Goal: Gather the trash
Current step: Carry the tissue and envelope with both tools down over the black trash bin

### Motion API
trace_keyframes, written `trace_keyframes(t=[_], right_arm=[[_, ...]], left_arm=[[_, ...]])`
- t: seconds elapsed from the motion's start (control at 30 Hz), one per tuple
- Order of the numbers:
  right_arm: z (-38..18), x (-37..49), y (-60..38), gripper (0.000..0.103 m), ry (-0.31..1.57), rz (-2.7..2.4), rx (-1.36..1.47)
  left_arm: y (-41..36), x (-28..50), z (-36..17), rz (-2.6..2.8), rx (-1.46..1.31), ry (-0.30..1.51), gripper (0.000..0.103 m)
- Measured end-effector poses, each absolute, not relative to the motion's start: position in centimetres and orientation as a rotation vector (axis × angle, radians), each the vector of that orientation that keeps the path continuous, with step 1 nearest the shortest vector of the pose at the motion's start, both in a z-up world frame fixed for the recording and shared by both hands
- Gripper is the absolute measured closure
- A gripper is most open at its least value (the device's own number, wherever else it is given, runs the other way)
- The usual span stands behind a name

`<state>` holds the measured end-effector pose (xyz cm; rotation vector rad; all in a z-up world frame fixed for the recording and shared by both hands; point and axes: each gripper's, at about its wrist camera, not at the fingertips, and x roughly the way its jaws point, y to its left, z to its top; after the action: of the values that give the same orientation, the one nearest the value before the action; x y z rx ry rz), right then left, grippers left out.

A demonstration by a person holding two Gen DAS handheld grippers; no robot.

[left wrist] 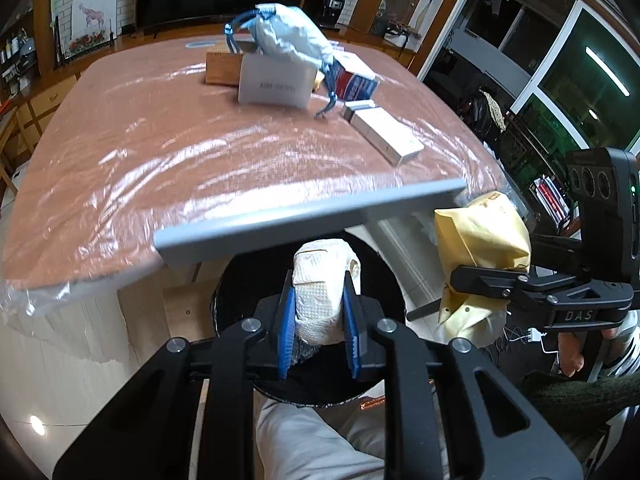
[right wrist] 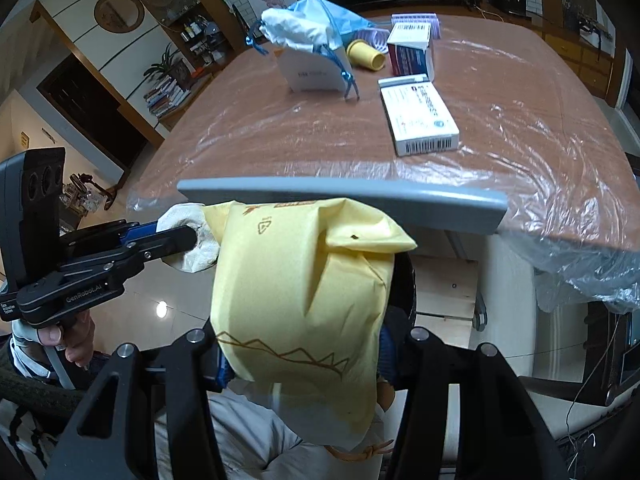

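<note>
A: The left hand-held gripper is pinching a crumpled paper towel between its blue pads, right above the black trash bin below the tabletop edge.

B: And the right hand-held gripper clamps a yellow paper bag; it seems to hang at the bin's rim, though the bag hides most of the opening from that camera.

A: That's the risk. If the bag is let go there, it could catch the rim and tip to the floor.

B: The towel looks light too; released off-centre, it may drift past the bin. And the two grippers sit near each other, so a bump could knock either piece loose.

A: The boxes and drawstring pouch remain on the tabletop
</note>
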<state>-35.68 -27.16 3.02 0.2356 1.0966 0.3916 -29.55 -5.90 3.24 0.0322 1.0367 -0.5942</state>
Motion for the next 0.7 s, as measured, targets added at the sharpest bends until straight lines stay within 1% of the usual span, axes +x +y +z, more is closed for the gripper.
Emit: trace_keyframes(t=[0.4, 0.7], right_arm=[[-0.4, -34.3, -25.8, 0.051, 1.16, 0.362, 0.21], [-1.3, -33.4, -24.6, 0.051, 1.171, 0.347, 0.178]], left_arm=[[-6.1, -30.1, -0.1, -0.576, 0.092, 1.086, 0.08], [-6.3, -29.6, -1.4, -0.571, 0.111, 1.103, 0.08]])
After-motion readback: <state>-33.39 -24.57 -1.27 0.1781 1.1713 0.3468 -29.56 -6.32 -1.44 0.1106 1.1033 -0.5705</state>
